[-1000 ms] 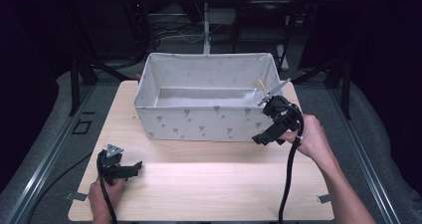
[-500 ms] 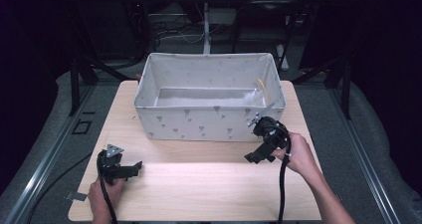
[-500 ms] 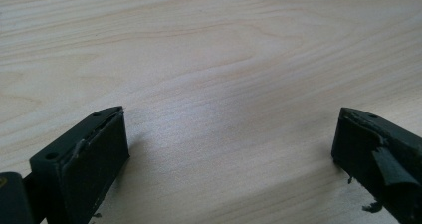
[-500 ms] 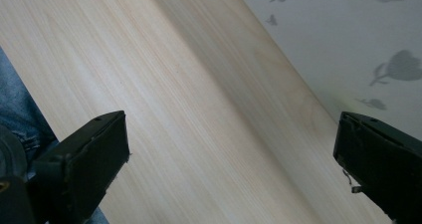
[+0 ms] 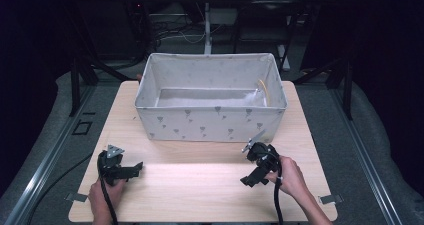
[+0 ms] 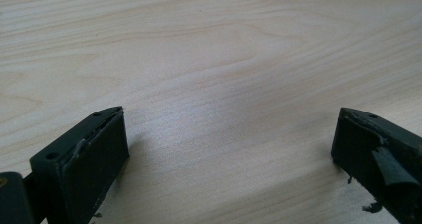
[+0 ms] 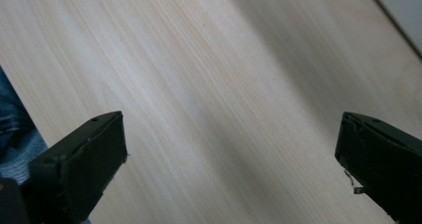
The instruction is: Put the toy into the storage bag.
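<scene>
My left gripper [image 5: 131, 168] and right gripper [image 5: 250, 180] both gape, holding nothing, above the table [image 5: 200, 185]. The fabric bin [image 5: 210, 120] at twelve o'clock runs lengthwise nine to three. A thin yellowish thing [image 5: 263, 89] inside is unclear.

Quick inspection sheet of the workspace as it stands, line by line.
Surface: light wooden table, bare in front.
Job's things: grey fabric bin at the table's far side; thin yellowish strip against its right inner wall.
Clutter: nothing seen.
Grippers: left tool open, empty, low over the wood; right tool open, empty.
Cables: one black cable trails from each tool.
Surroundings: dark frames, grey floor.
</scene>
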